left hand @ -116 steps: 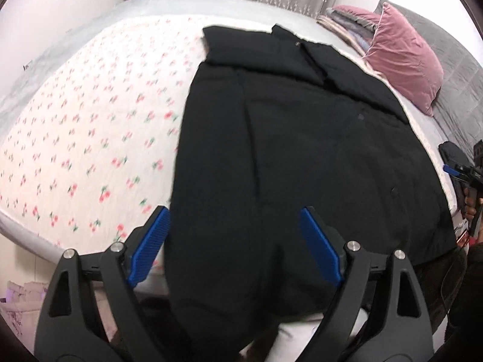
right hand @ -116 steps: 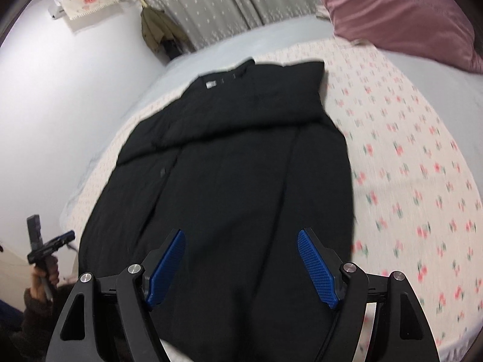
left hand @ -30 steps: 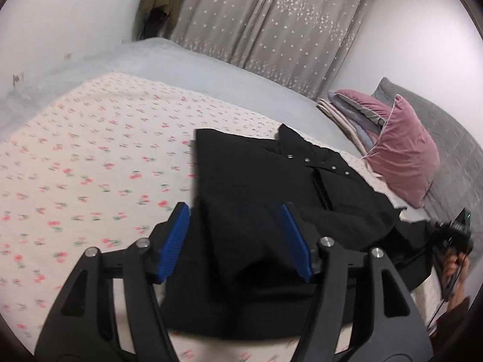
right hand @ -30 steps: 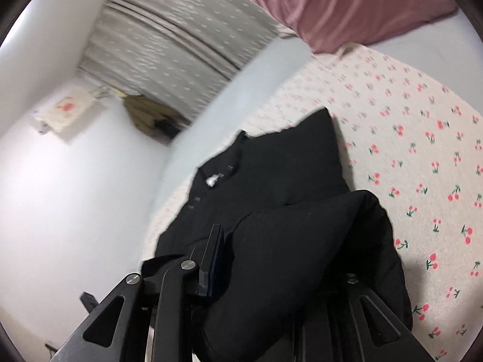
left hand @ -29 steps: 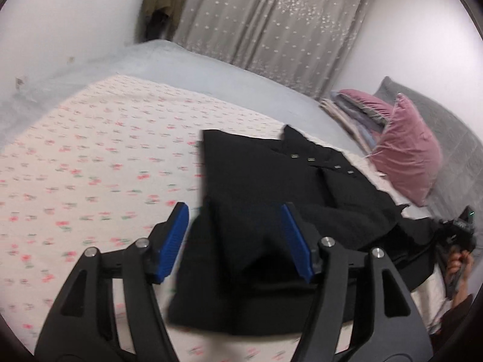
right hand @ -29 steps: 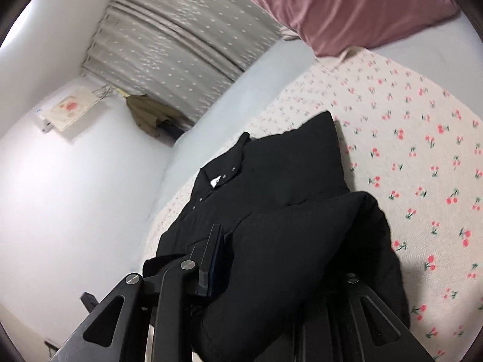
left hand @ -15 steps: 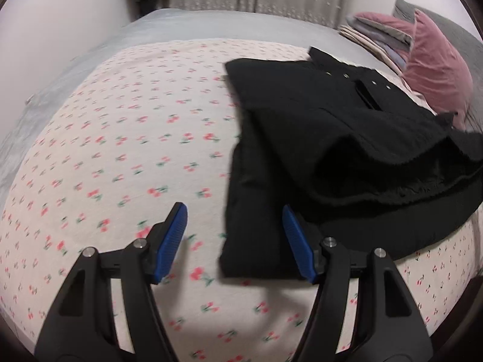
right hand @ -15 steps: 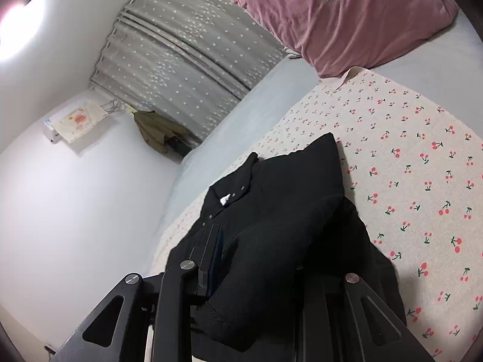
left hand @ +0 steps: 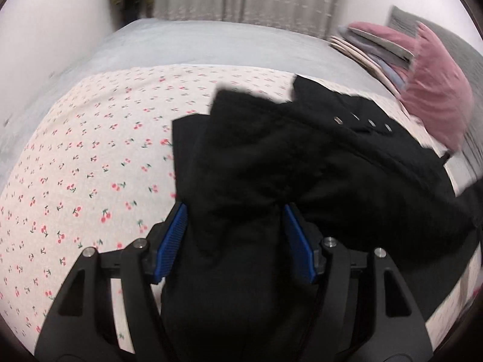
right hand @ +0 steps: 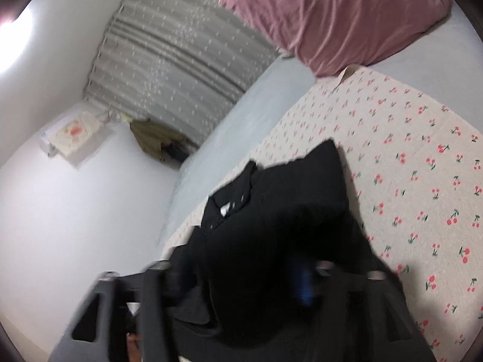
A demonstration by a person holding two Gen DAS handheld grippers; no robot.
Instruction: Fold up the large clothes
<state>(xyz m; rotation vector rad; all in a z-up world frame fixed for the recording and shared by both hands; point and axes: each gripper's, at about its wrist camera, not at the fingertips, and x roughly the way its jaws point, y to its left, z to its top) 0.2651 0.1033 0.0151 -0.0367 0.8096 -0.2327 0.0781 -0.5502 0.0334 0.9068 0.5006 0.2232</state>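
On the cherry-print bed (left hand: 90, 166), the black coat (left hand: 302, 166) lies heaped, half doubled toward its collar.
Coat cloth now fills our left tongs (left hand: 238, 235), bare over the sheet half a second ago; their pads stand spread, not clamped. Blurred cloth smothers our right tongs (right hand: 241, 274), so we cannot tell their grip. We judge the fold unfinished.

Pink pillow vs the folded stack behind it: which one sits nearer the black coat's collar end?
The pink pillow: it sits right beside the black coat at its snap-button collar end. The folded stack lies farther back, behind the pillow, on the grey bedspread.
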